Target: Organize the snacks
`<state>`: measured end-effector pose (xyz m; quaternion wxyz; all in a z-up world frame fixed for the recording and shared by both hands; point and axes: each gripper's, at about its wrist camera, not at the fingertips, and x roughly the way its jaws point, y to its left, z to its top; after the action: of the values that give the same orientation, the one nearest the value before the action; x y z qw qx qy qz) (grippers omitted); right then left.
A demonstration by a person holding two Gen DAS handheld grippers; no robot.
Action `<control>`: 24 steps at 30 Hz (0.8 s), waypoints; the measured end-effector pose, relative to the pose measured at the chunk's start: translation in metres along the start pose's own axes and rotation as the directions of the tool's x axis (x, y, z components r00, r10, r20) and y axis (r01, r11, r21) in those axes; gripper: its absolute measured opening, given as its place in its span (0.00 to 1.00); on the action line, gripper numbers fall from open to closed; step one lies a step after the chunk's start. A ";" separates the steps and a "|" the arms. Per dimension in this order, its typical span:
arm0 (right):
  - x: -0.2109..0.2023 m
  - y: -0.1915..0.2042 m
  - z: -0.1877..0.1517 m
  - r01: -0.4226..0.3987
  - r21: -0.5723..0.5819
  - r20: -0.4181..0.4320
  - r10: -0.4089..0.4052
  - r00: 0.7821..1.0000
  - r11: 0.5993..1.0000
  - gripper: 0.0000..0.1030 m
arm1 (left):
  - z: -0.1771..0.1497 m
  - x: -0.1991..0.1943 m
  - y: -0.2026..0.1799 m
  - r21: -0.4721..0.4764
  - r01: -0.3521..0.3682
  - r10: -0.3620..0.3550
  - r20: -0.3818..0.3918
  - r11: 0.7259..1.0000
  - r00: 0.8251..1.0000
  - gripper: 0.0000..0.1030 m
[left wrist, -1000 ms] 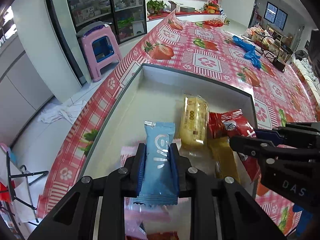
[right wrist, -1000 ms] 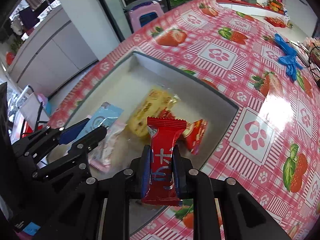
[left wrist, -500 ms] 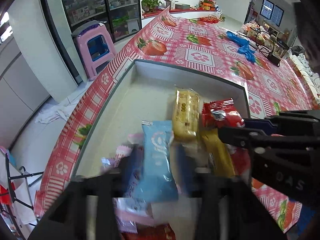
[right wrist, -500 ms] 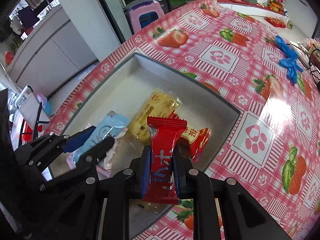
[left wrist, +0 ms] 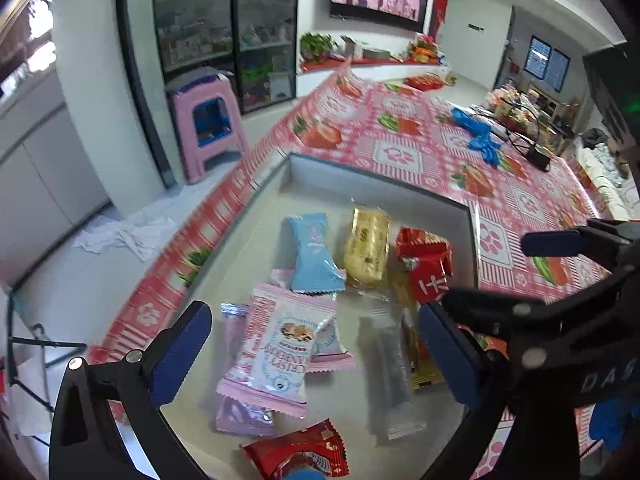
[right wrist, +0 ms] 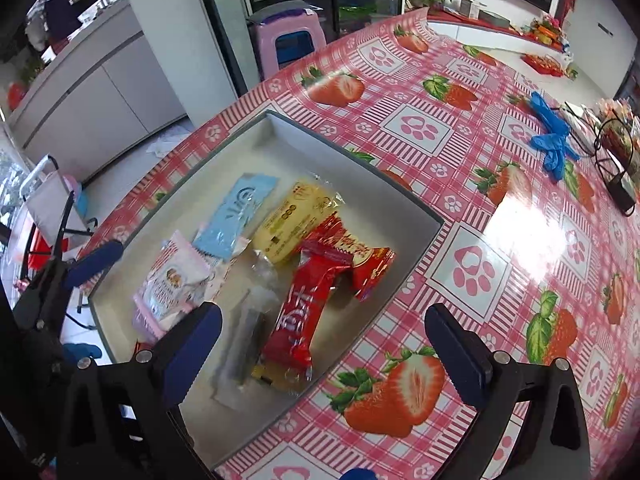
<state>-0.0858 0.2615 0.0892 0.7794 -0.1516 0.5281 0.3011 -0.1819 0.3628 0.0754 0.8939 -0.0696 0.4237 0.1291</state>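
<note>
A shallow grey tray (left wrist: 376, 174) on the table holds several snack packets. The blue packet (left wrist: 314, 254) lies flat beside a yellow one (left wrist: 367, 250), with a pink-and-white cracker packet (left wrist: 280, 344) nearer me. My left gripper (left wrist: 312, 318) hovers above them, its jaws opening wide and pressing on nothing. In the right wrist view a long red packet (right wrist: 304, 312) lies in the tray (right wrist: 352, 152) over another red one (right wrist: 364, 260). My right gripper (right wrist: 324, 314) hangs over it, its jaws opening, and the packet is loose below them.
The table wears a red strawberry-check cloth (right wrist: 460, 208). Blue gloves (right wrist: 554, 148) and a black wire basket (right wrist: 616, 144) lie far right. A pink stool (left wrist: 204, 124) stands on the floor past the table's left edge. A clear packet (left wrist: 394, 372) and a red one (left wrist: 300, 456) lie near me.
Both grippers went from shut to wide open and lifted back. The blue packet left the left jaws and the red packet left the right jaws; both now lie in the tray.
</note>
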 end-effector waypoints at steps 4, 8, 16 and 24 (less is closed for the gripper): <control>-0.010 0.005 -0.009 0.016 -0.028 0.025 -0.015 1.000 0.999 0.99 | -0.004 -0.005 -0.007 0.016 -0.008 0.009 -0.048 1.000 0.999 1.00; -0.013 0.003 -0.015 -0.020 -0.019 0.005 0.020 1.000 1.000 0.99 | -0.009 -0.008 -0.014 0.031 -0.046 0.049 -0.077 0.998 0.996 1.00; -0.016 -0.001 -0.021 -0.020 -0.009 -0.006 0.020 1.000 1.000 0.99 | -0.013 -0.009 -0.028 0.078 -0.077 0.084 -0.096 0.994 0.992 1.00; -0.017 -0.003 -0.023 -0.020 -0.008 -0.011 0.020 1.000 1.000 0.99 | -0.013 -0.010 -0.033 0.093 -0.076 0.085 -0.099 0.993 0.991 1.00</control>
<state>-0.1055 0.2411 0.0953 0.7728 -0.1512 0.5326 0.3103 -0.1885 0.3268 0.0758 0.8672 -0.0193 0.4769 0.1422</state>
